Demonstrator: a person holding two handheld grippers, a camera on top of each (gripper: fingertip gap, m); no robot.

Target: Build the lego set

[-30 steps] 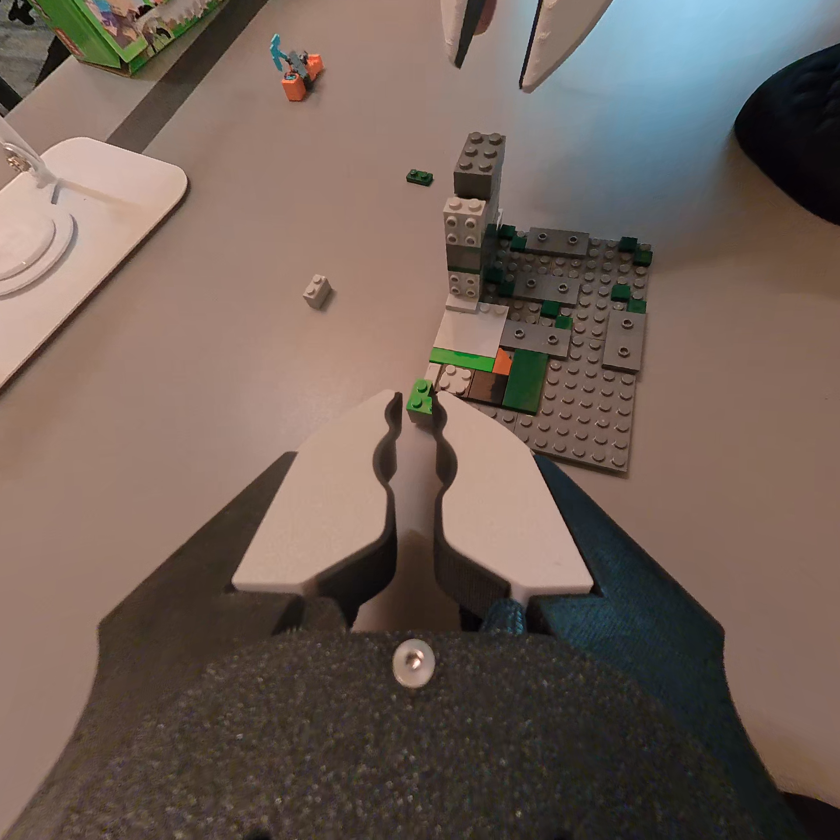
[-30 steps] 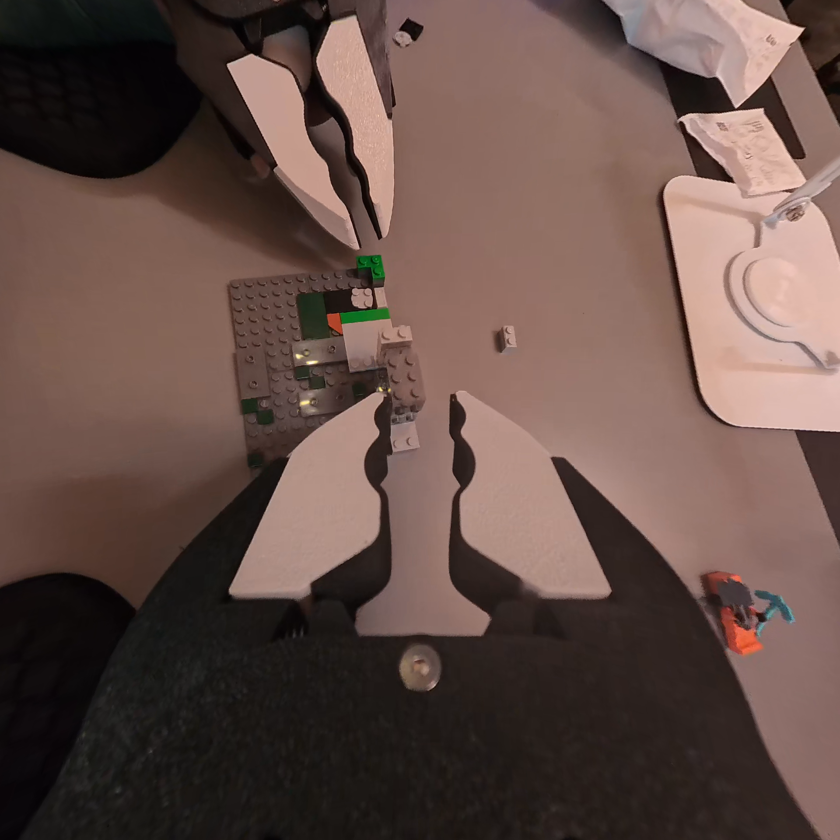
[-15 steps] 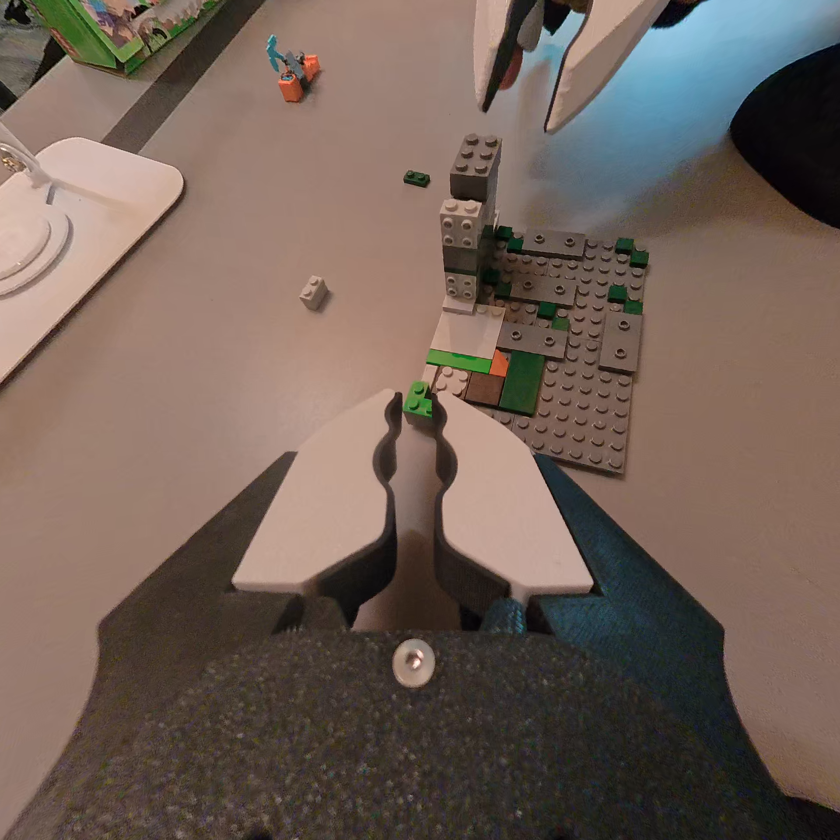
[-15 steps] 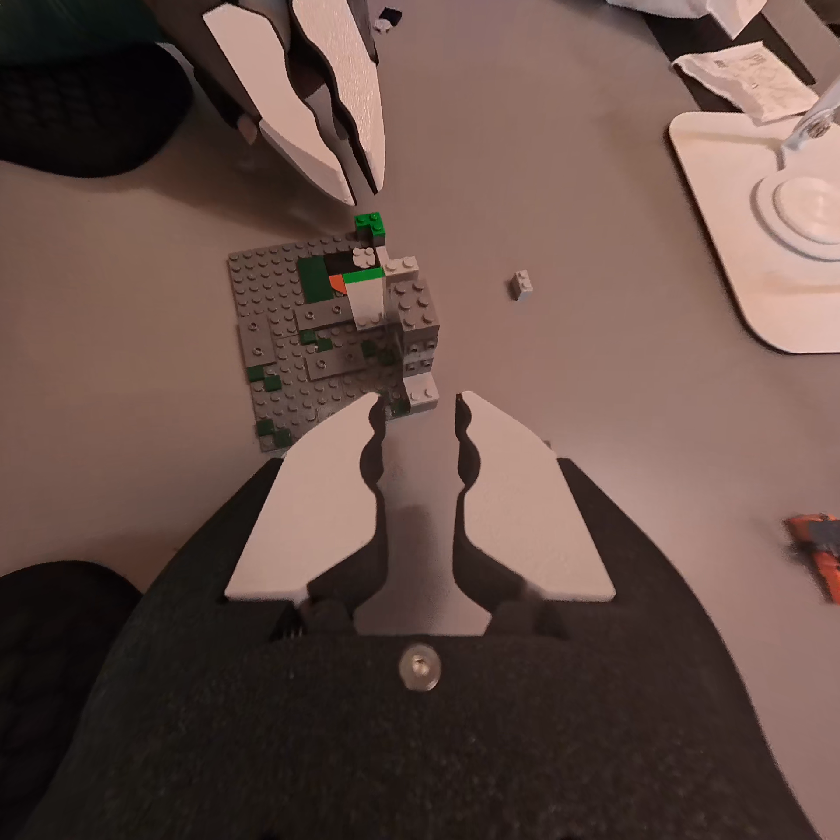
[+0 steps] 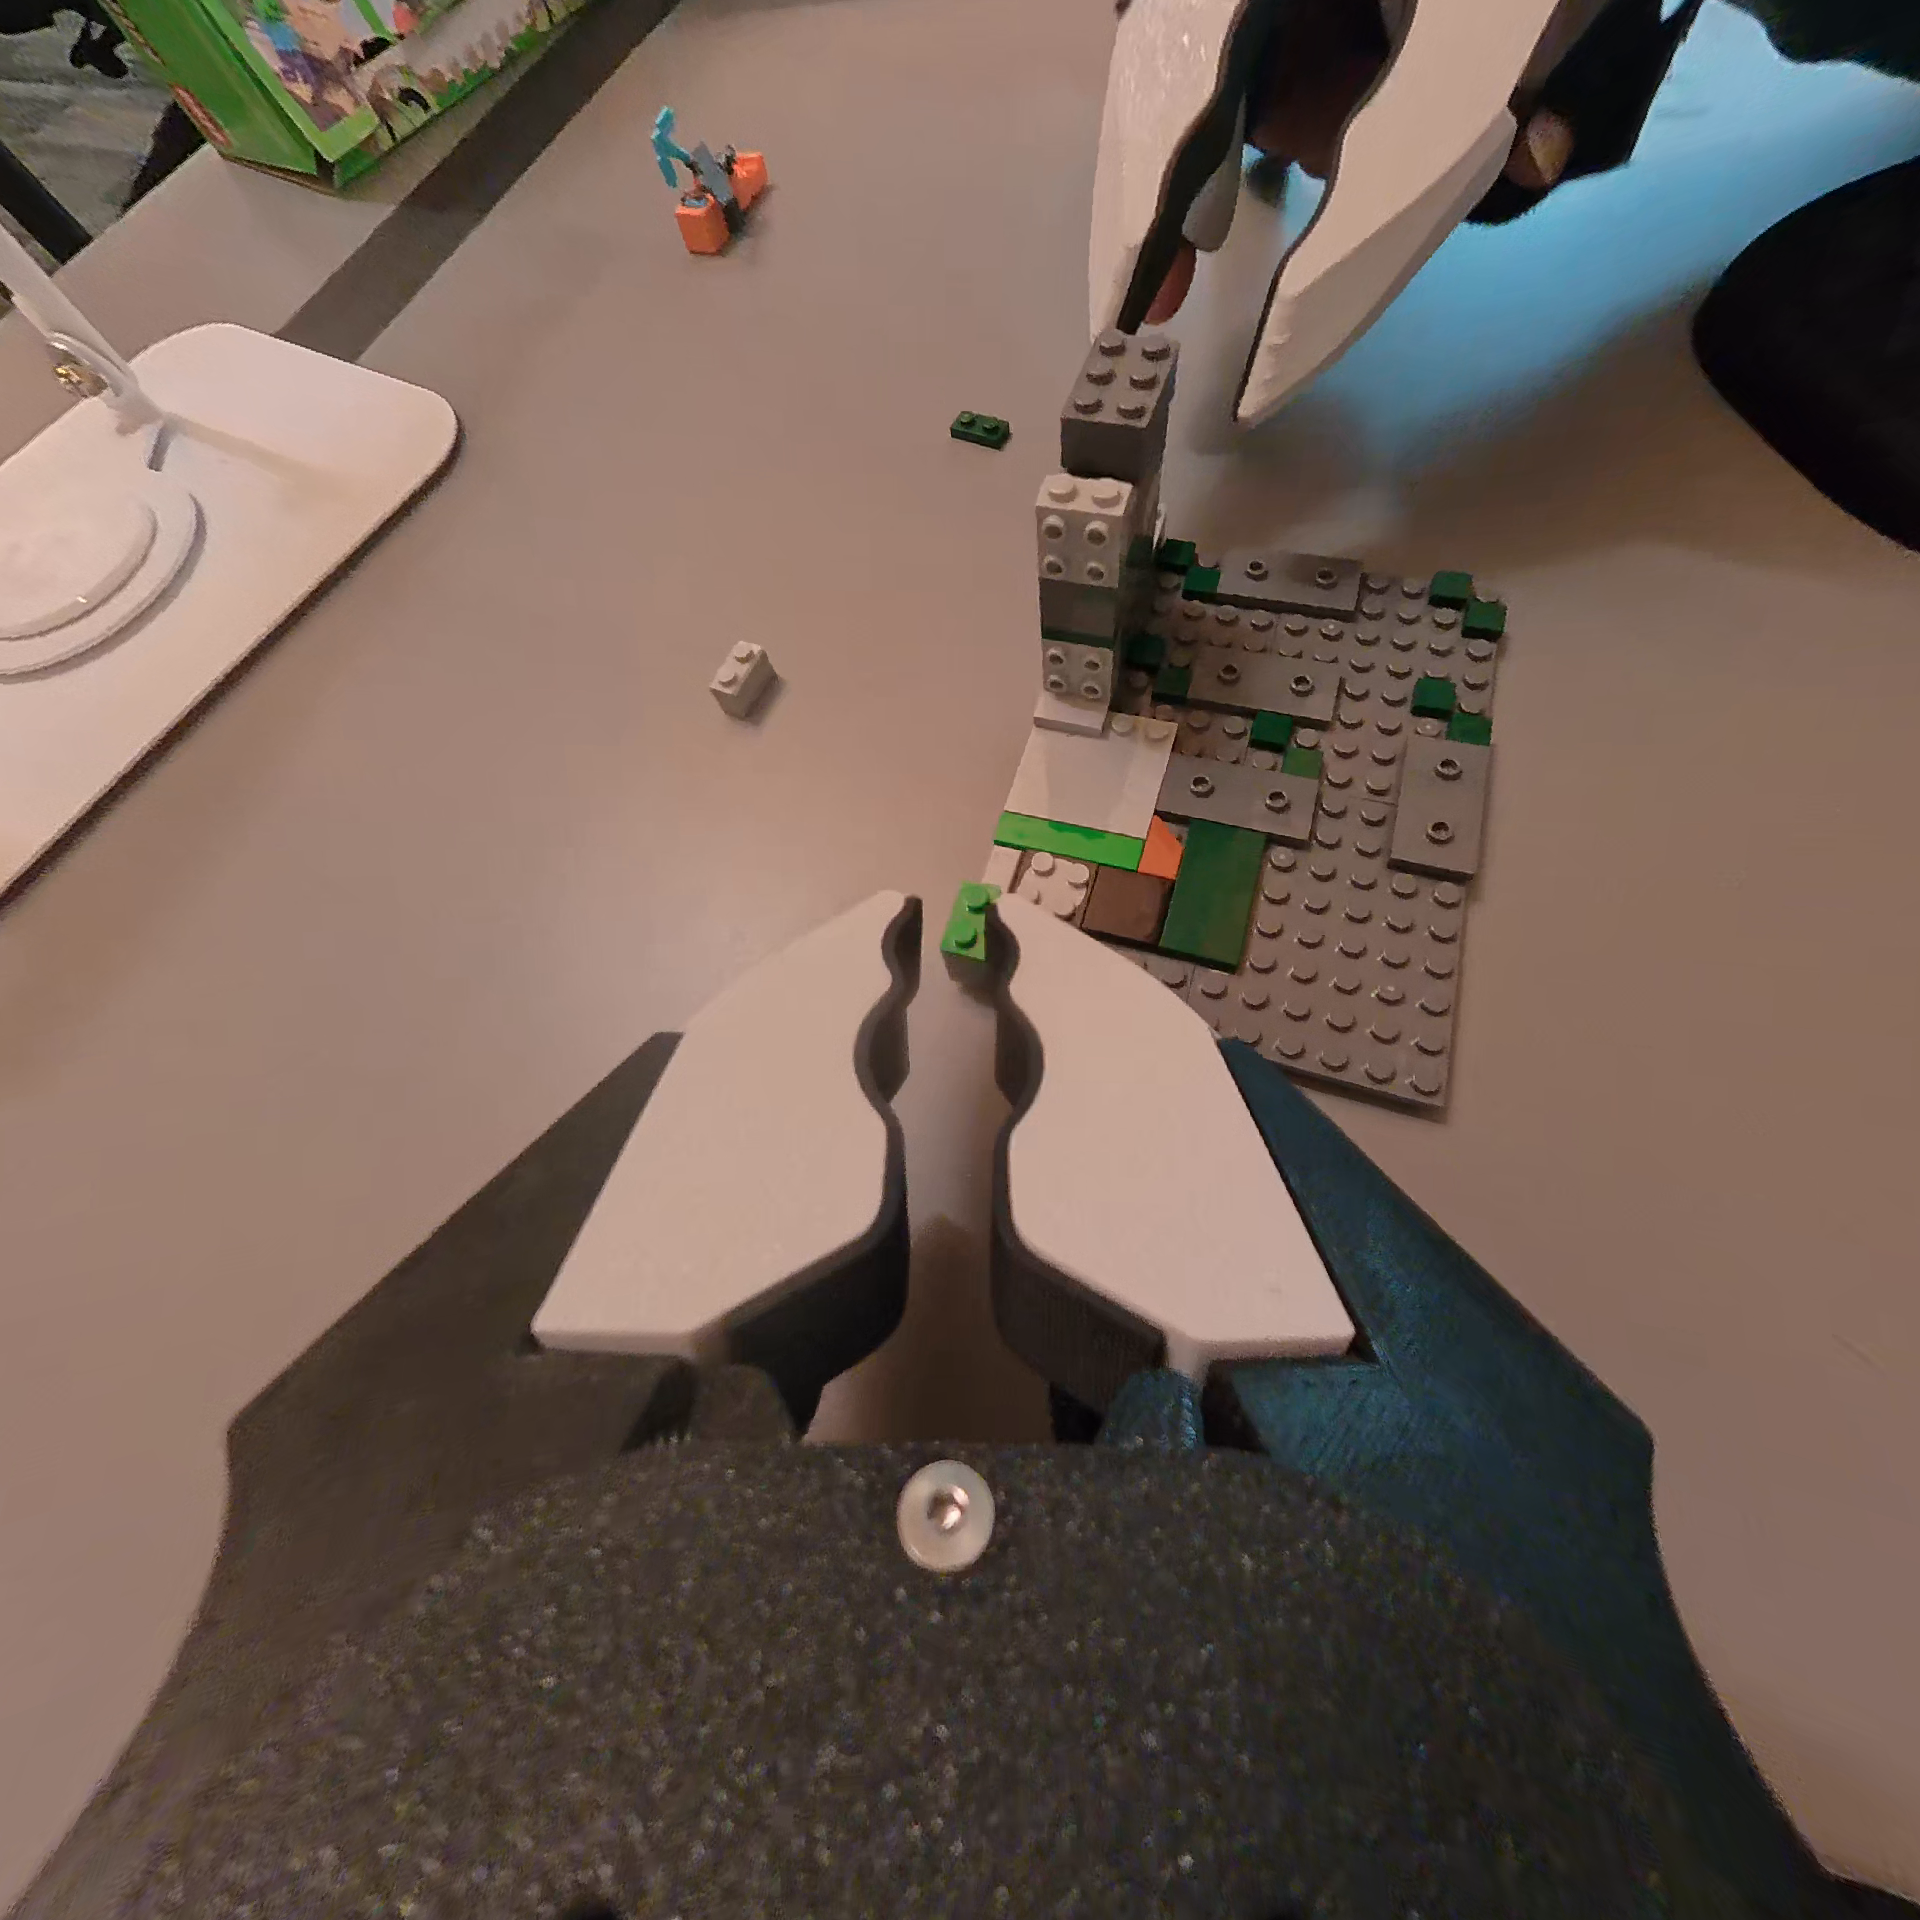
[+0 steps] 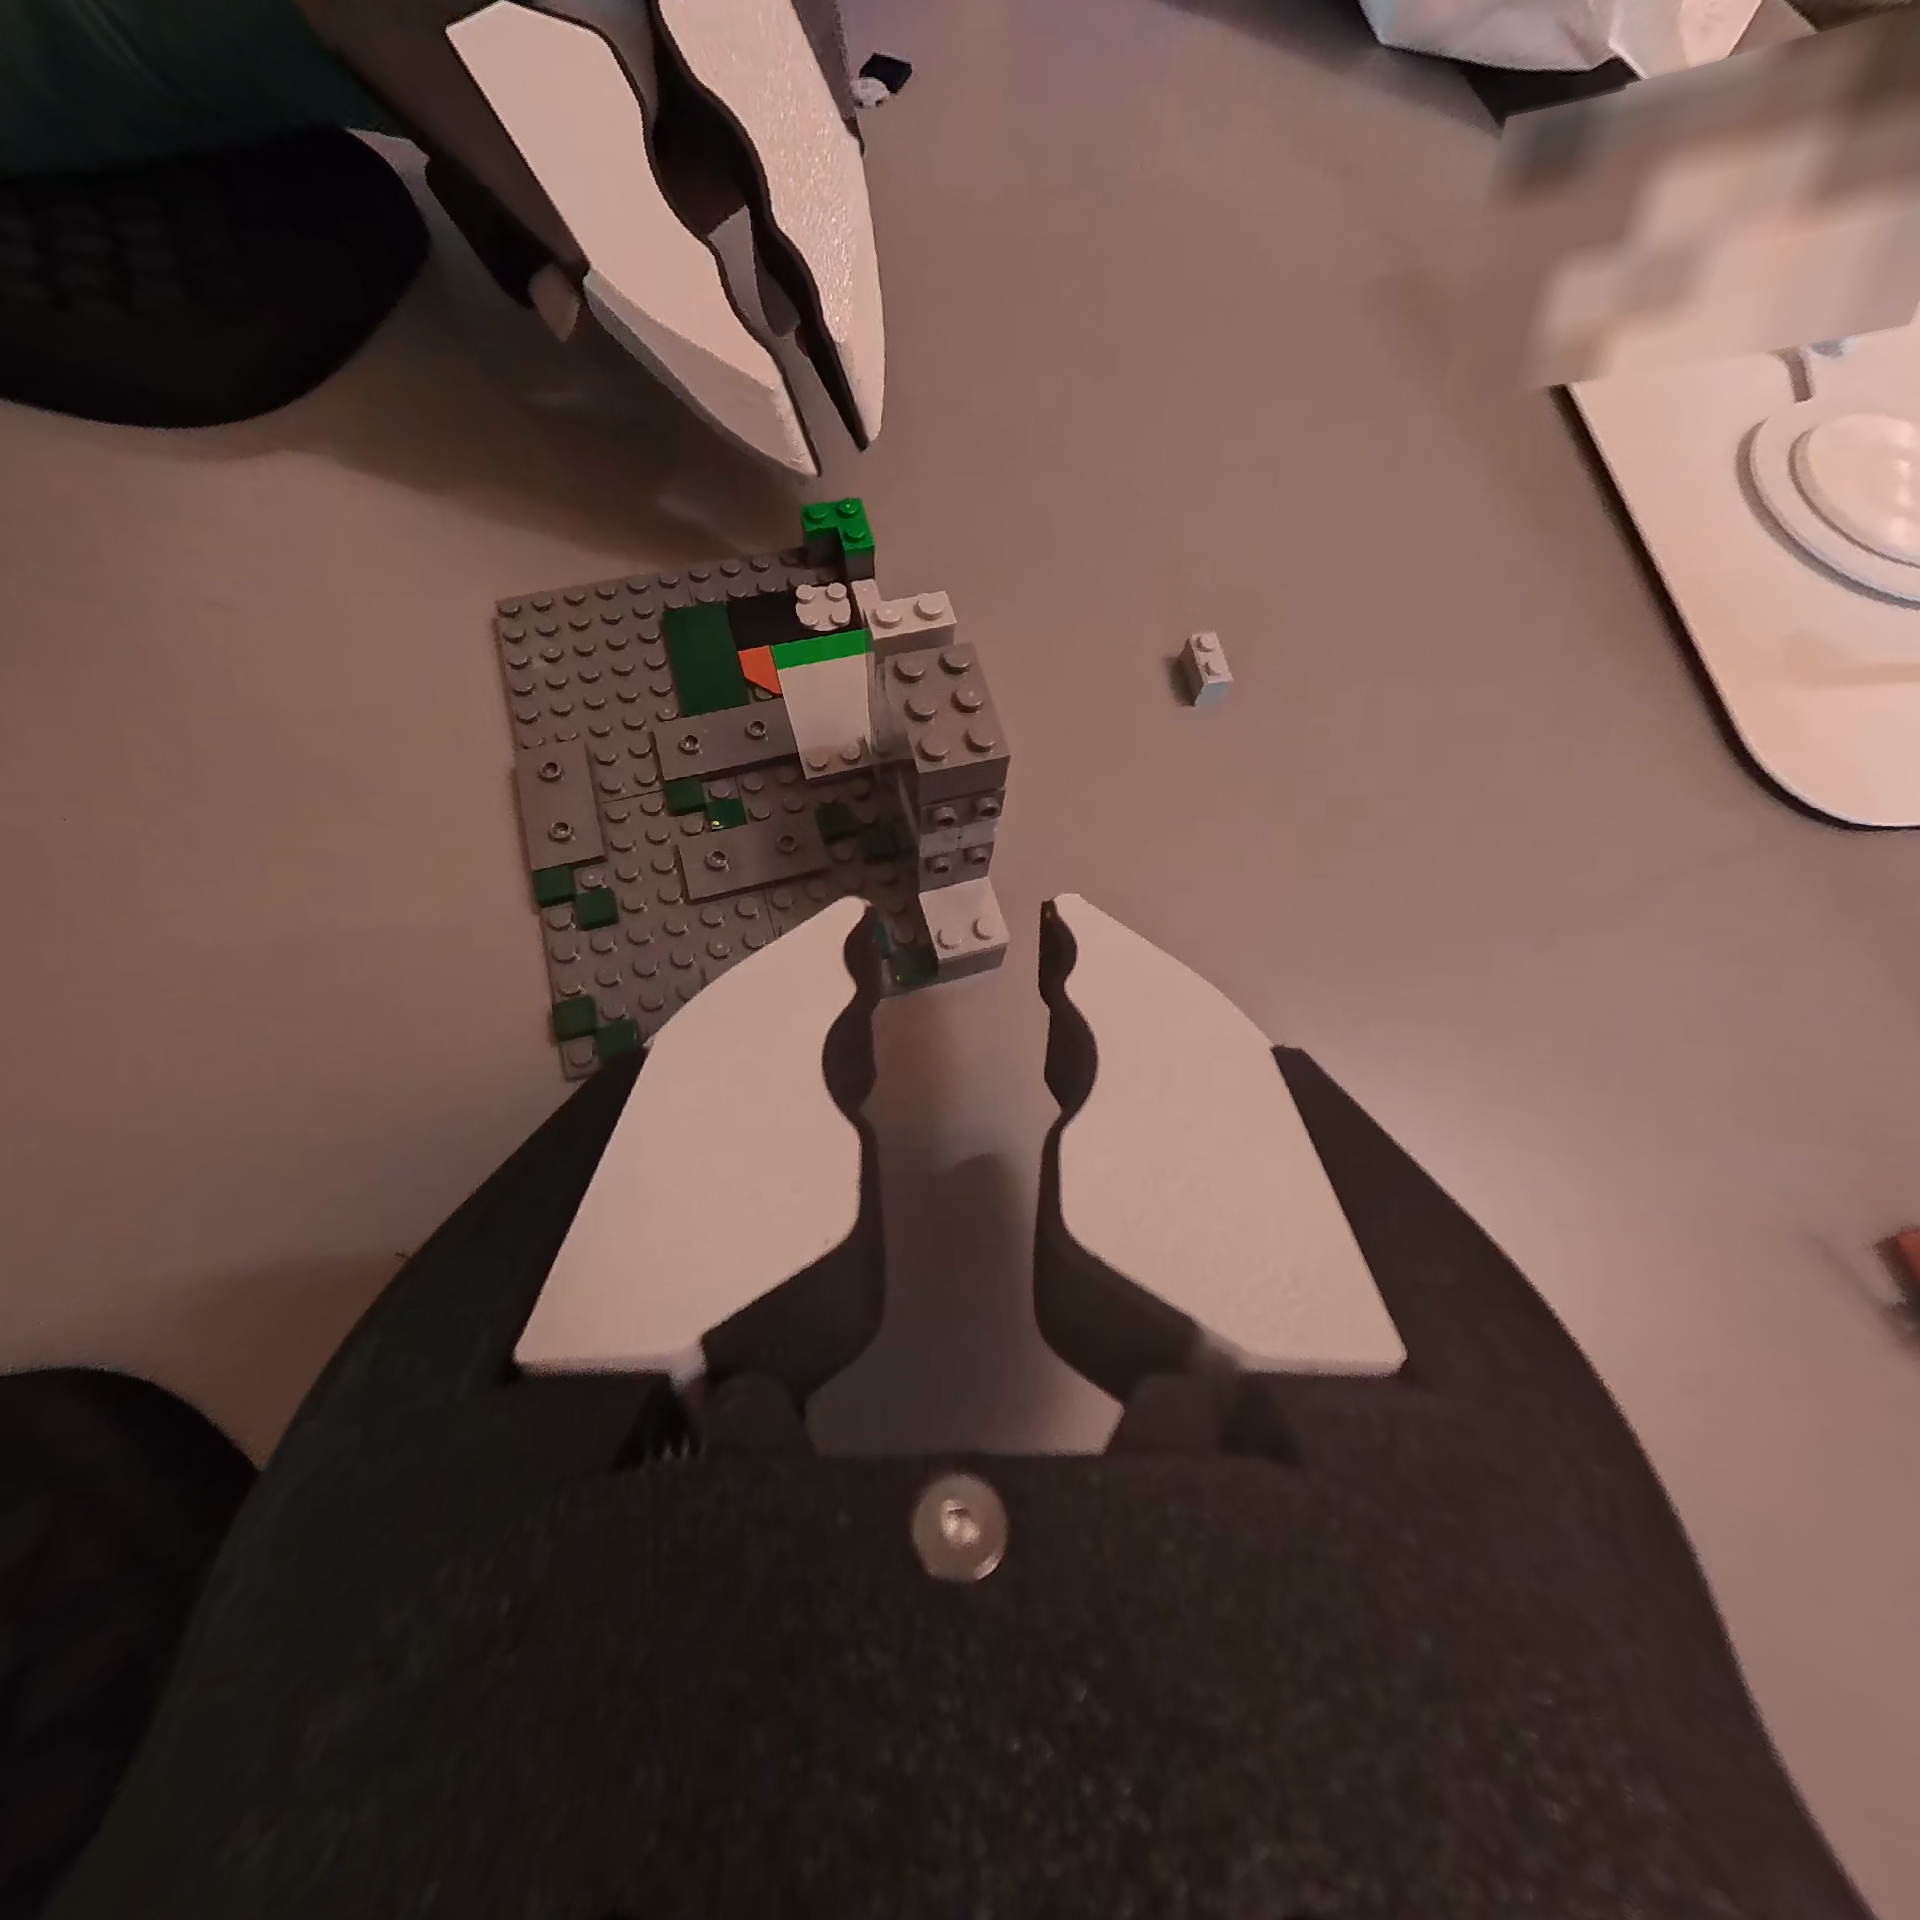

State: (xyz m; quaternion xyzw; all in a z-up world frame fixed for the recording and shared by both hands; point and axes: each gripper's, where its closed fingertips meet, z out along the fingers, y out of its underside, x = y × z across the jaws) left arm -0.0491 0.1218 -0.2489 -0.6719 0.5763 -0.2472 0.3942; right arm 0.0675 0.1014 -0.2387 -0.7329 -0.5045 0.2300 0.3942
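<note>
A grey baseplate [image 5: 1351, 987] with grey, green, white, brown and orange tiles lies on the table, and it also shows in the right wrist view [image 6: 582, 665]. A grey brick tower [image 5: 1117, 416] stands on its edge [image 6: 951, 717]. A bright green corner brick [image 5: 968, 925] sits on a dark piece at the plate's corner [image 6: 836, 523]. My left gripper [image 5: 956, 904] has its jaws a narrow gap apart with the green brick between the tips, against the right finger; in the right wrist view [image 6: 840, 457] the tips sit just behind it. My right gripper [image 6: 956, 906] is open and empty, close above the tower [image 5: 1190, 369].
A loose light grey brick [image 5: 744, 677] and a small dark green plate [image 5: 980, 427] lie left of the build. An orange and blue figure [image 5: 717, 192] lies farther off. A white stand base [image 5: 260, 499] and a green box [image 5: 312, 73] are at the left. A black cushion [image 5: 1818, 416] is at the right. Across from one pair of fingers to the other is roughly 12 centimeters.
My right gripper has come down and closer to the tower, still open. My left gripper has barely shifted, and the green brick stays at the plate's corner.
</note>
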